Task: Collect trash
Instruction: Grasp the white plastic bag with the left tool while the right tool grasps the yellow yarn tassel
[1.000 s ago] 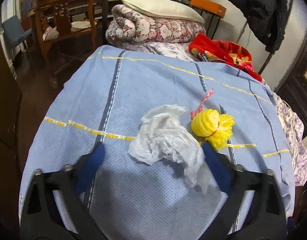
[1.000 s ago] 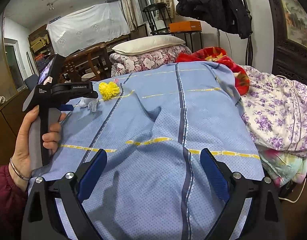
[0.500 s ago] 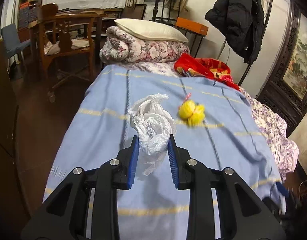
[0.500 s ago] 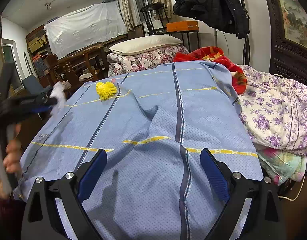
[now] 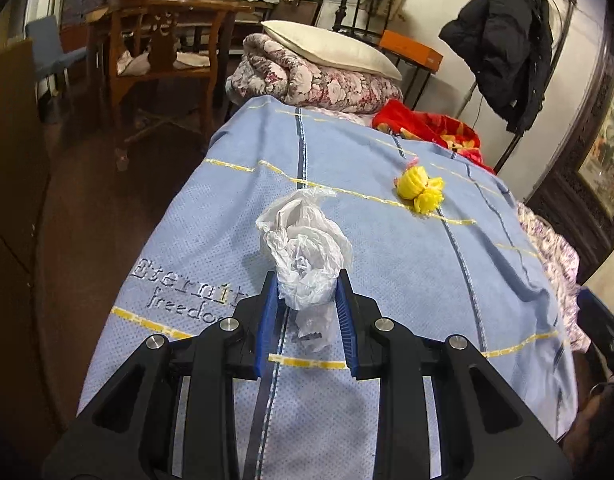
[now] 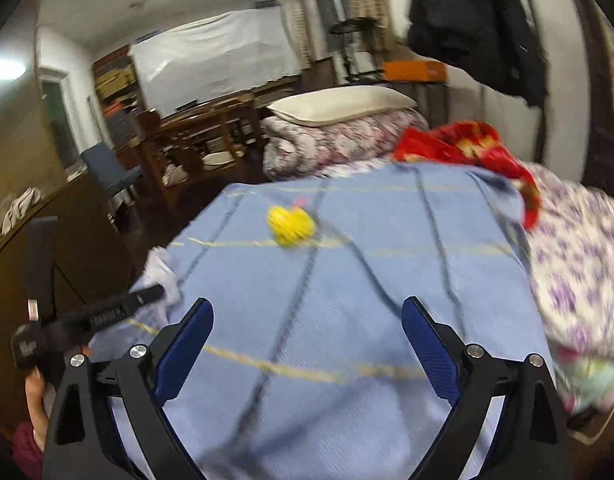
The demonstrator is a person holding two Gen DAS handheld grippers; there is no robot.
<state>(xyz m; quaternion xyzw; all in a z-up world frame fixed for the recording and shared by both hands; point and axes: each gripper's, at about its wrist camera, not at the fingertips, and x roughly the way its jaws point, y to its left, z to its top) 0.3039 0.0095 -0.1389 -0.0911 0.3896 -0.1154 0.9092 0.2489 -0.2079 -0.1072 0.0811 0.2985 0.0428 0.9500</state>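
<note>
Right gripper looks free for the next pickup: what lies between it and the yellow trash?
Only bare blue bedspread, in the right wrist view, between the open right gripper and the yellow trash.

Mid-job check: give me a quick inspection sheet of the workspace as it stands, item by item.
Surface: blue bedspread, yellow stripes.
Job's things: crumpled white plastic bag pinched in left gripper; yellow wad lying on the spread.
Clutter: red blanket, floral quilt under pillow.
Grippers: left shut on bag; right gripper open, empty.
Cables: nothing seen.
Surroundings: wooden chair, black coat hanging.
</note>
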